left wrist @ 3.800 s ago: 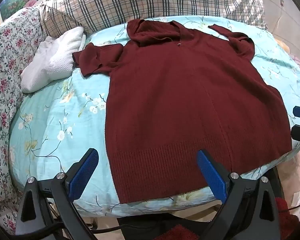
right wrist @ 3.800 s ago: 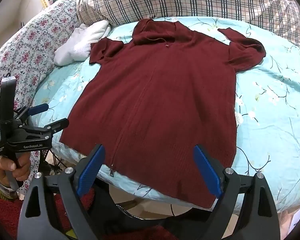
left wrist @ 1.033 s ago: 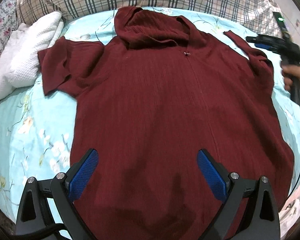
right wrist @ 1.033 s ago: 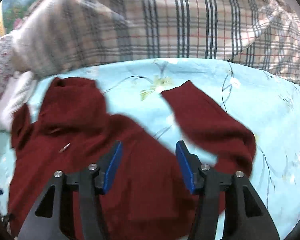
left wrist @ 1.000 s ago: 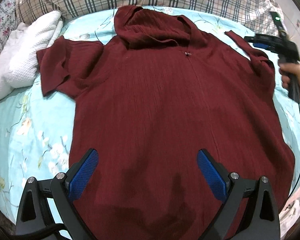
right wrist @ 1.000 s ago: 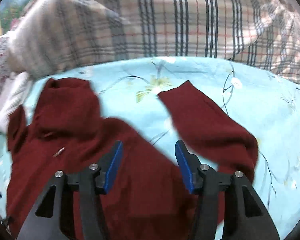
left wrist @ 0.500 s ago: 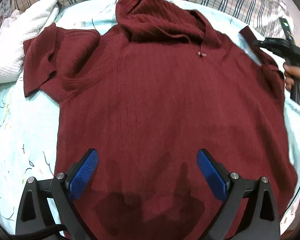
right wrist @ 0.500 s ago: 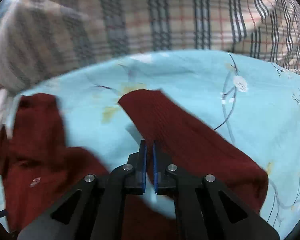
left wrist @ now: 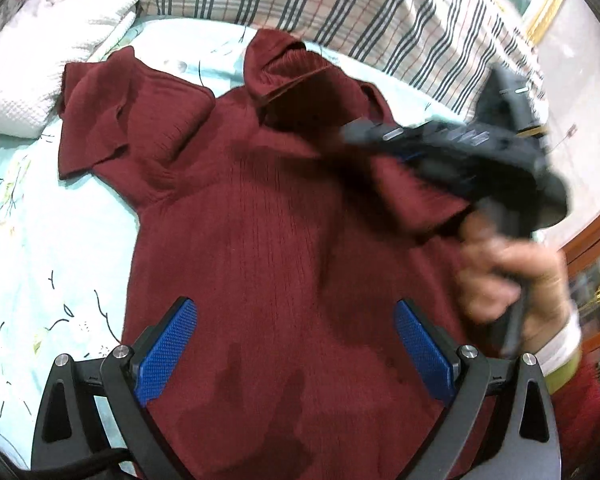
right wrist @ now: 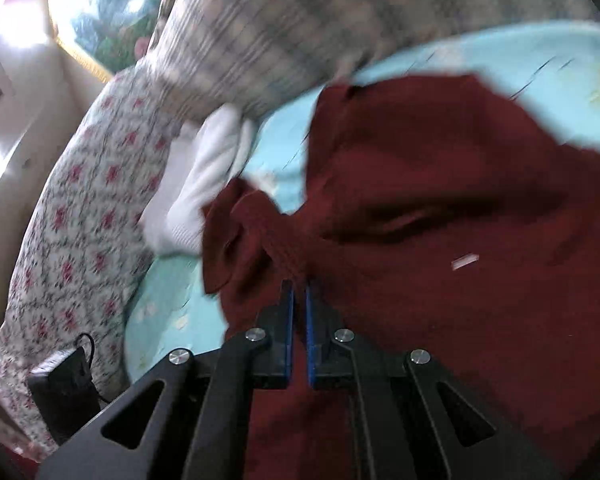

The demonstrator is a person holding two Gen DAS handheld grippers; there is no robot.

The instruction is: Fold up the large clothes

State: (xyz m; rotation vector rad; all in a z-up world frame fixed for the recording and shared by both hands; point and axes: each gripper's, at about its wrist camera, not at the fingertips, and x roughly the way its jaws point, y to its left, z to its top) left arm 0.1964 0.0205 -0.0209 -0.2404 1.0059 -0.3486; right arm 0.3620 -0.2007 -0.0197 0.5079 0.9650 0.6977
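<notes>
A dark red knitted sweater (left wrist: 268, 240) lies face up on the light blue floral bed sheet (left wrist: 40, 248), collar toward the pillows. My left gripper (left wrist: 292, 344) is open and empty, hovering over the sweater's lower body. My right gripper (right wrist: 299, 304) is shut on the sweater's right sleeve (right wrist: 276, 248) and carries it over the chest; it shows blurred in the left wrist view (left wrist: 452, 152). The left sleeve (left wrist: 112, 128) lies crumpled at the left.
A plaid pillow (left wrist: 340, 12) lies at the head of the bed. A white knitted cloth (left wrist: 40, 60) sits at the back left. A floral cover (right wrist: 80, 220) and a black device (right wrist: 64, 388) are at the bed's left side.
My right gripper closed on the right sleeve and swung it leftward over the sweater's chest. My left gripper moved forward over the sweater's body and stayed open.
</notes>
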